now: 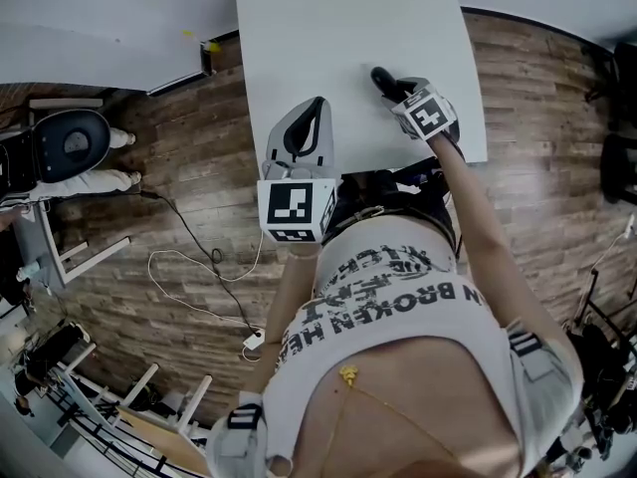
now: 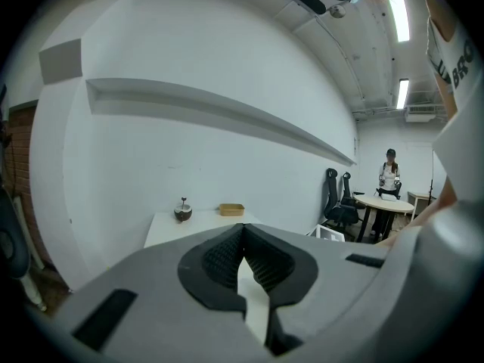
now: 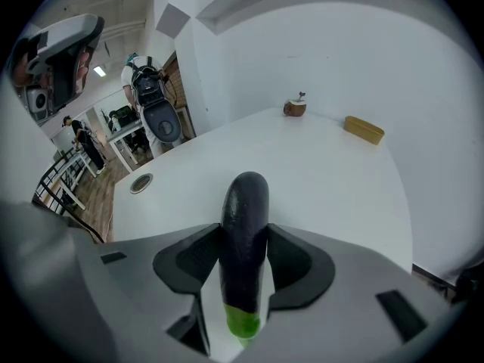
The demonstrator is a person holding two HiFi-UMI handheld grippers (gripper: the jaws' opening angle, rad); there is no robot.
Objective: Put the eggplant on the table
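A dark purple eggplant [image 3: 243, 233] with a green stem end [image 3: 243, 322] lies lengthwise between the jaws of my right gripper [image 3: 243, 259], which is shut on it. Its rounded tip points out over the white table [image 3: 325, 180]. In the head view the right gripper [image 1: 396, 90] hovers over the near right part of the table [image 1: 338, 28], the eggplant [image 1: 379, 74] sticking out ahead of it. My left gripper [image 1: 318, 104] hangs over the table's near edge. Its black pads [image 2: 227, 255] meet with nothing between them.
A small brown bowl [image 3: 294, 107] and a flat wooden tray [image 3: 364, 129] sit at the table's far end, and a round cable hole [image 3: 141, 182] lies at its left side. An office chair [image 1: 70, 142] and a loose cable [image 1: 199, 267] are on the wooden floor to the left.
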